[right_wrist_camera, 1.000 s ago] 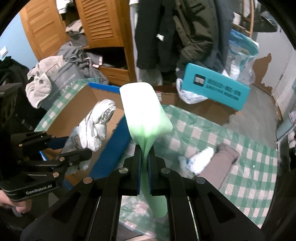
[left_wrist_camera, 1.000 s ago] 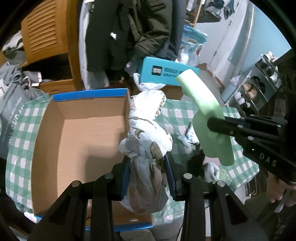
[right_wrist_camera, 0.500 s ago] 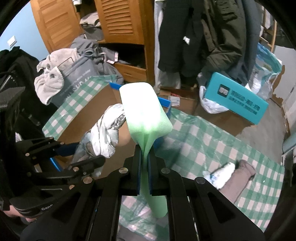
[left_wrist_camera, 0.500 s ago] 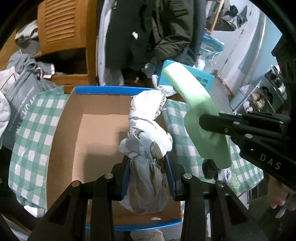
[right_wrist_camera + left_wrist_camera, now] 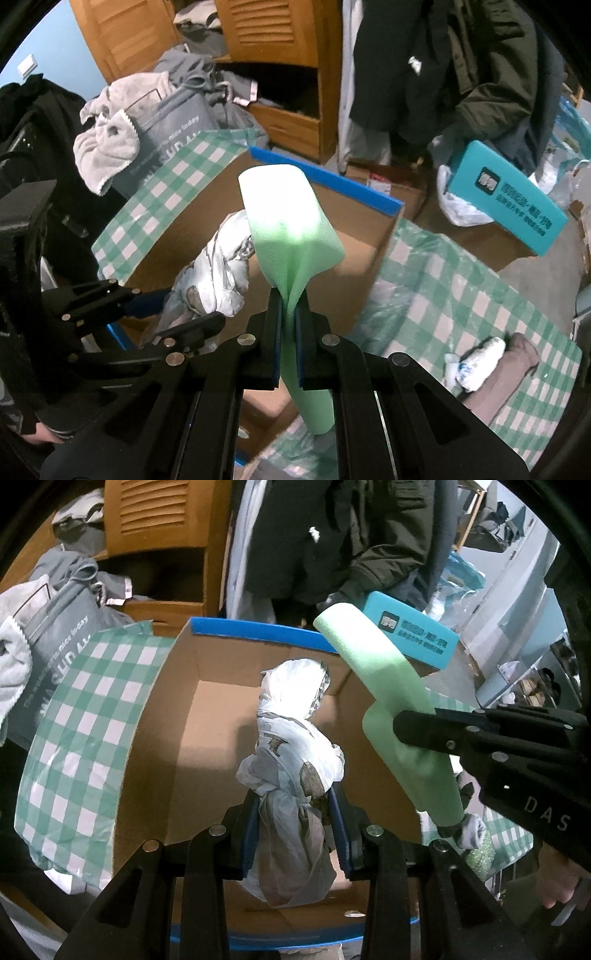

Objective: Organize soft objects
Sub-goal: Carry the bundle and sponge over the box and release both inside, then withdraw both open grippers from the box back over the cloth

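Both claws have moved over the cardboard box (image 5: 155, 738), left claw (image 5: 297, 834) clamped on the bagged bundle (image 5: 291, 746), right claw (image 5: 289, 332) on the green foam (image 5: 291, 225).

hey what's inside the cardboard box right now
The cardboard box shows only bare brown floor and walls. The white bundle held in the left tongs covers the floor's middle and near edge, so anything lying there can't be seen.

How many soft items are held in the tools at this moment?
2. The white knotted bundle is clamped in the left tool over the cardboard box; the green foam piece is pinched in the right tool.
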A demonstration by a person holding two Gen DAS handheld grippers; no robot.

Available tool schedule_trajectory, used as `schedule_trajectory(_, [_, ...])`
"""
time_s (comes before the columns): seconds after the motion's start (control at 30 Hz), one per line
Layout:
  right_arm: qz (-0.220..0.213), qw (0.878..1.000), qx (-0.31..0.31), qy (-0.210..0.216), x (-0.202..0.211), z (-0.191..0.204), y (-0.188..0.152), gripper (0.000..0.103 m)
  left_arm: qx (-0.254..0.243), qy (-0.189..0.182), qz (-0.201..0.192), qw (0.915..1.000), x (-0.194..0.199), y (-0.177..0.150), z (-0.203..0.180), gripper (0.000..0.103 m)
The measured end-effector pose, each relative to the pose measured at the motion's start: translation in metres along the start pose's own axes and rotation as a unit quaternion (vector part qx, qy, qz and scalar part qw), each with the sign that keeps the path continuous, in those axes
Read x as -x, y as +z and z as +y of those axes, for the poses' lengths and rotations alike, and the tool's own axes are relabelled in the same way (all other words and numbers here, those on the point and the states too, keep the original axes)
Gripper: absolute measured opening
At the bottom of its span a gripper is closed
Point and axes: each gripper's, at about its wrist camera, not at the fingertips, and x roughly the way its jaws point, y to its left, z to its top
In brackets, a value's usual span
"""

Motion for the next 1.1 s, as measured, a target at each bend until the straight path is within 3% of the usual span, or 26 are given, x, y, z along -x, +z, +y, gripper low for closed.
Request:
schedule_trajectory(0.2, [0.019, 1.0, 0.0, 0.01, -0.018, 0.008, 0.001, 0.006, 0.008, 0.012, 0.006, 0.9999, -0.003, -0.001, 0.009, 0.036])
schedule_trajectory(0.37, [0.032, 0.999, -0.003, 0.012, -0.026, 0.009, 0.001, 0.006, 0.015, 0.039, 0.006, 0.9991, -0.003, -0.001, 0.015, 0.041])
schedule_trajectory(0.47, [0.036, 0.999, -0.007, 0.012, -0.026, 0.005, 0.0, 0.007, 0.025, 0.037, 0.005, 0.999, -0.001, 0.0, 0.018, 0.044])
schedule_trajectory(0.6, [0.036, 0.999, -0.02, 0.012, -0.024, -0.001, -0.002, 0.029, 0.026, 0.04, -0.002, 0.9989, 0.002, 0.001, 0.018, 0.047])
schedule_trajectory(0.77, [0.031, 0.999, -0.023, 0.005, -0.018, -0.006, -0.005, 0.03, 0.023, 0.039, 0.0, 0.999, 0.002, 0.001, 0.015, 0.047])
schedule_trajectory(0.9, [0.028, 0.999, -0.027, 0.001, -0.011, -0.01, -0.007, 0.038, 0.019, 0.038, -0.001, 0.9991, 0.002, 0.001, 0.01, 0.047])
schedule_trajectory(1.1, [0.024, 0.999, -0.026, -0.006, -0.001, -0.013, -0.015, 0.042, 0.008, 0.035, 0.002, 0.9994, 0.002, 0.001, 0.0, 0.049])
